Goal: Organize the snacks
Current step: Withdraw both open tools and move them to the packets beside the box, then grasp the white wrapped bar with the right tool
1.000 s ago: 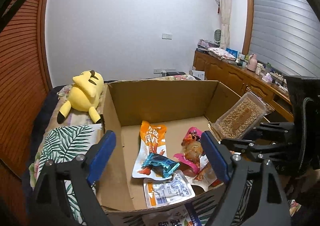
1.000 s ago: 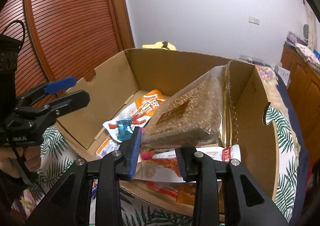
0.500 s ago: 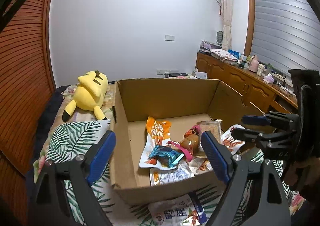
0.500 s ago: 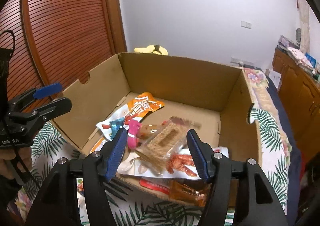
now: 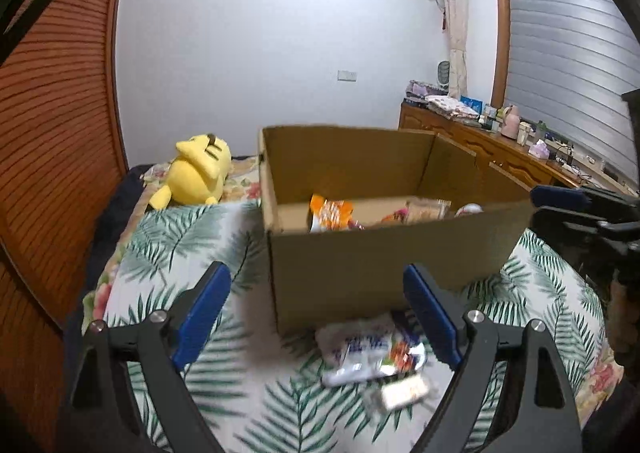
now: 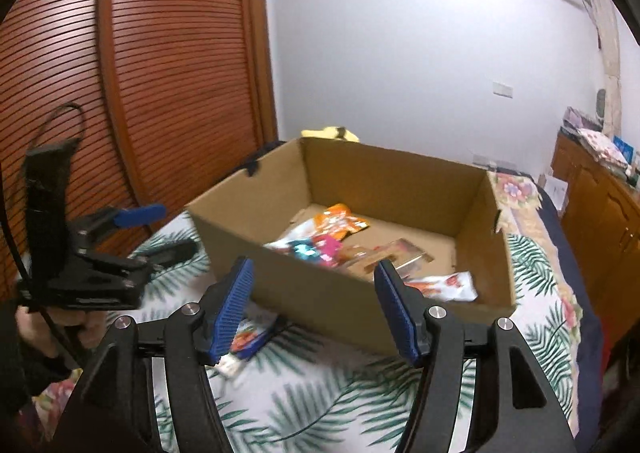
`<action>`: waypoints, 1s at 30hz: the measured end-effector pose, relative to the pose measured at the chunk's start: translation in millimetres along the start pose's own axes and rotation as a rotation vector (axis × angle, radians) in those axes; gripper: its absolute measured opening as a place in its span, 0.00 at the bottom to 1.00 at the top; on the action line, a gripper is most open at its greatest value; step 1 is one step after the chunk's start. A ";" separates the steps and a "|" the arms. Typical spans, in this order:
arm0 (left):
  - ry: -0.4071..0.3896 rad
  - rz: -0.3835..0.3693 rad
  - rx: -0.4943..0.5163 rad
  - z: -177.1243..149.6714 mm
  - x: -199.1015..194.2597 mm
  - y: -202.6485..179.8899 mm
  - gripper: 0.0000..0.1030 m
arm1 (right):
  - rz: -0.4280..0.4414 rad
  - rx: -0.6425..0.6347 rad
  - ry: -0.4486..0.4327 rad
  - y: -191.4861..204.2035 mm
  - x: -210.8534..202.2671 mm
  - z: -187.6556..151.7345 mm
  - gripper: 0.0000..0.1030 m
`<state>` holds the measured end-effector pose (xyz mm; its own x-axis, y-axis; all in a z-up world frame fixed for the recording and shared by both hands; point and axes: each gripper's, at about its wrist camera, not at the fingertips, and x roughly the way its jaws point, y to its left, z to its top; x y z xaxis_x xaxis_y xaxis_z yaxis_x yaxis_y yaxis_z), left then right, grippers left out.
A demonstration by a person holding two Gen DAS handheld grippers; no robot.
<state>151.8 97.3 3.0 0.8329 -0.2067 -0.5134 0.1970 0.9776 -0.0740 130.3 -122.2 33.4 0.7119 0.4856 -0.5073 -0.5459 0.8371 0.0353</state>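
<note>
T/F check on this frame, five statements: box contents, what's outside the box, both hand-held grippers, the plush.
1. The cardboard box holds several snack packets. True.
2. The left hand-held gripper grips a snack. False: its jaws stand open, with nothing between them.
3. Snack packets lie on the leaf-print cover in front of the box. True.
4. The right hand-held gripper is clamped on the orange packet. False: open and empty; that packet lies in the box.
5. The yellow plush toy sits inside the box. False: beside it, outside.

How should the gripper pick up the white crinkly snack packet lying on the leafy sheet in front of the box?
Probably from above, pinching across the white crinkly snack packet at its raised edge: it lies flat, tight against the cardboard box.
</note>
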 end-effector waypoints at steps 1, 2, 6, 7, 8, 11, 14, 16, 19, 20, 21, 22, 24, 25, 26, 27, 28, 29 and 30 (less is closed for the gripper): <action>0.006 0.000 -0.006 -3.9 0.1 1.7 0.86 | 0.003 -0.004 0.000 2.2 -0.9 -2.4 0.63; 0.013 -0.001 -0.014 -9.4 -0.3 3.2 0.86 | 0.012 -0.008 0.004 7.8 -0.3 -6.9 0.63; 0.040 0.001 -0.033 -23.1 2.0 10.5 0.86 | 0.040 -0.004 0.024 20.8 7.2 -24.6 0.63; 0.049 -0.001 -0.038 -26.6 3.0 12.1 0.86 | 0.045 -0.001 0.030 23.0 9.1 -27.8 0.63; 0.055 0.000 -0.042 -30.6 3.8 12.9 0.86 | 0.051 0.002 0.040 25.9 12.4 -32.1 0.63; 0.072 0.005 -0.045 -40.4 5.6 16.1 0.86 | 0.059 -0.003 0.073 36.5 23.4 -45.5 0.63; 0.096 0.015 -0.057 -47.0 7.9 18.2 0.86 | 0.059 -0.010 0.105 45.1 36.9 -55.9 0.63; 0.100 0.018 -0.060 -52.4 8.1 18.2 0.86 | 0.053 -0.022 0.131 50.0 44.8 -61.3 0.63; 0.113 0.034 -0.033 -58.1 9.1 15.1 0.86 | 0.054 -0.030 0.164 53.3 56.2 -67.2 0.63; 0.106 0.031 -0.030 -58.3 7.8 14.3 0.86 | 0.056 -0.029 0.174 53.8 59.3 -68.9 0.63; 0.102 0.029 -0.030 -58.0 7.3 14.4 0.86 | 0.059 -0.026 0.186 54.5 64.4 -69.5 0.63; 0.103 0.031 -0.032 -58.0 7.7 14.9 0.86 | 0.061 -0.025 0.193 54.2 66.9 -69.5 0.63; 0.111 0.029 -0.046 -58.0 9.1 17.5 0.86 | 0.066 -0.026 0.210 55.8 74.9 -69.2 0.63; 0.112 0.023 -0.058 -58.4 9.0 19.5 0.86 | 0.067 -0.025 0.215 55.7 76.7 -69.4 0.63; 0.109 0.019 -0.070 -58.8 8.4 21.6 0.86 | 0.069 -0.024 0.221 55.7 78.8 -70.0 0.63; 0.105 0.018 -0.078 -58.8 7.7 22.9 0.86 | 0.073 -0.020 0.230 56.1 82.6 -69.7 0.63; 0.100 0.015 -0.090 -59.0 7.2 25.2 0.86 | 0.076 -0.019 0.236 54.8 85.6 -70.5 0.63; 0.097 0.013 -0.098 -59.2 6.8 26.7 0.86 | 0.077 -0.020 0.244 55.4 88.0 -70.7 0.63; 0.096 0.013 -0.104 -59.5 7.1 28.1 0.86 | 0.077 -0.026 0.253 56.5 91.0 -70.2 0.63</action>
<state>132.5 125.7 -53.5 0.7804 -0.1943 -0.5943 0.1278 0.9800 -0.1526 133.3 -48.5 -71.2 0.5366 0.4666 -0.7031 -0.6076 0.7918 0.0617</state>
